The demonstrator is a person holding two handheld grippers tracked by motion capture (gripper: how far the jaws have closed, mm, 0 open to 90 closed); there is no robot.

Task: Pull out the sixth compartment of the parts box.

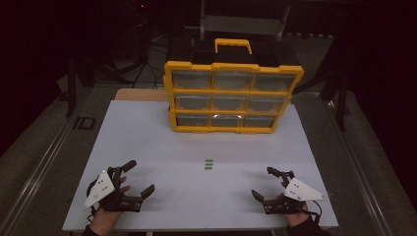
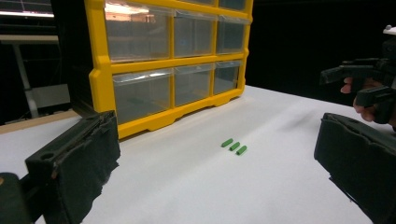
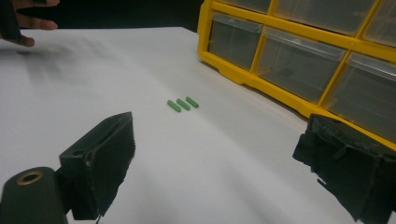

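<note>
Three small green sticks (image 1: pixel 208 164) lie side by side on the white table (image 1: pixel 147 142), in front of a yellow organizer (image 1: pixel 231 96) with clear drawers. The left gripper view has the green sticks (image 2: pixel 234 146) ahead of the jaws; the right gripper view has the green sticks (image 3: pixel 182 104) ahead too. My left gripper (image 1: pixel 138 178) rests near the table's front left, open, nothing between its jaws. My right gripper (image 1: pixel 268 183) rests at the front right, open and empty. Both point toward the middle of the table.
The yellow organizer (image 2: pixel 168 65) stands upright at the back of the table, its drawers shut, a handle on top. Dark floor and stands surround the table. A wooden board edge (image 1: pixel 140 94) shows behind the table's back left.
</note>
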